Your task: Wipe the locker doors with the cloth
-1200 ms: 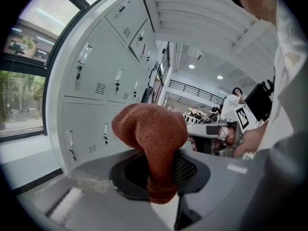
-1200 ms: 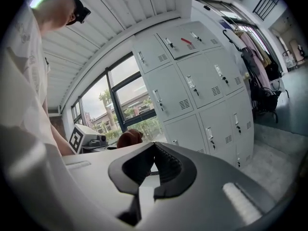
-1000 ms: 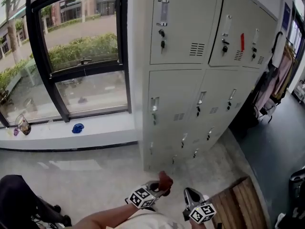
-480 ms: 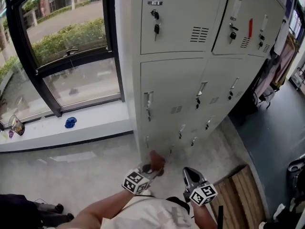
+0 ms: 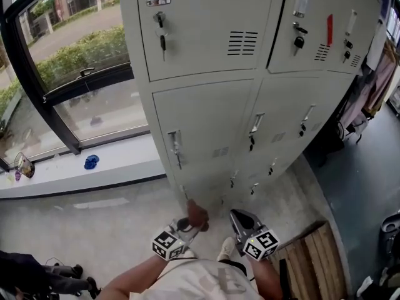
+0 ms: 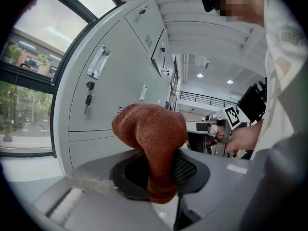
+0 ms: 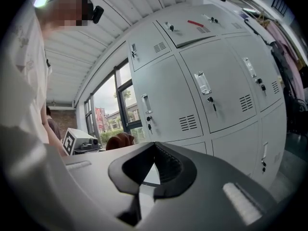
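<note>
At bottom centre, the left gripper [image 5: 187, 222] is pinching the rust cloth [image 5: 197, 214] in its fingers near the locker doors [image 5: 206, 120], where it is likely needing flat, firm contact, while the right gripper [image 5: 240, 220] is seemingly holding its fingers pressed together, empty.

The head view looks steeply down from above, close before the locker doors [image 5: 206, 105]. The 2 gripper views ride low, tilted up along their jaws at those same doors, which all 3 views share.
</note>
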`<action>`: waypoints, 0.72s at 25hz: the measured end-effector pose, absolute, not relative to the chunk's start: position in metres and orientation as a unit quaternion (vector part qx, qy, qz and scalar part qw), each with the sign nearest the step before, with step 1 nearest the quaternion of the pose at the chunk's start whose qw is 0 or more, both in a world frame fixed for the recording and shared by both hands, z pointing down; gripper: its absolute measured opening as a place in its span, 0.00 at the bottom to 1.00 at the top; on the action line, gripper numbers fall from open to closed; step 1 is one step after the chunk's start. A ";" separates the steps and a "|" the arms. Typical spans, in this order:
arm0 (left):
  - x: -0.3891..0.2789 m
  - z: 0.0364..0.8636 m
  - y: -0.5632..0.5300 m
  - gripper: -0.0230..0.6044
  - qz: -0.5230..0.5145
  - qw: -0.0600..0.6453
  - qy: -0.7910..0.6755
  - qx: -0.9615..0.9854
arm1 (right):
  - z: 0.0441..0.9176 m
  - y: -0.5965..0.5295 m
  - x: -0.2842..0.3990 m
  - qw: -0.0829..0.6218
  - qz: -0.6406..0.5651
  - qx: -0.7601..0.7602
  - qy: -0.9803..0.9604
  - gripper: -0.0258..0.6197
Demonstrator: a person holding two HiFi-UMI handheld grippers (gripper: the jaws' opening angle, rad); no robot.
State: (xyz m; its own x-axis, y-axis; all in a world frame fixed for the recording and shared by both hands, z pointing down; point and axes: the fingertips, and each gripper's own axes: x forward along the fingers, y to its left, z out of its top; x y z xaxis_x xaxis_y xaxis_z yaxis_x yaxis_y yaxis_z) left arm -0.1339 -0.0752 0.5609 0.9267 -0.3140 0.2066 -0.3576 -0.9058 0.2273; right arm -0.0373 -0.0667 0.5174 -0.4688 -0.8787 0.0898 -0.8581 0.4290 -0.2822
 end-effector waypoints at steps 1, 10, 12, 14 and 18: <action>-0.127 0.558 -0.080 0.18 0.080 0.133 -0.181 0.971 | 0.517 -0.073 -0.032 0.034 -0.145 -0.503 0.851 0.05; -0.056 0.521 -0.124 0.18 0.041 0.115 -0.255 0.959 | 0.500 -0.127 0.026 0.029 -0.138 -0.427 0.893 0.05; -0.047 0.516 -0.136 0.18 0.021 0.141 -0.274 0.951 | 0.494 -0.133 0.036 0.033 -0.138 -0.413 0.900 0.05; -0.044 0.511 -0.148 0.18 0.006 0.159 -0.293 0.943 | 0.488 -0.140 0.043 0.035 -0.136 -0.398 0.907 0.05; -0.056 0.500 -0.162 0.18 0.026 0.139 -0.333 0.932 | 0.477 -0.153 0.045 0.044 -0.137 -0.379 0.914 0.05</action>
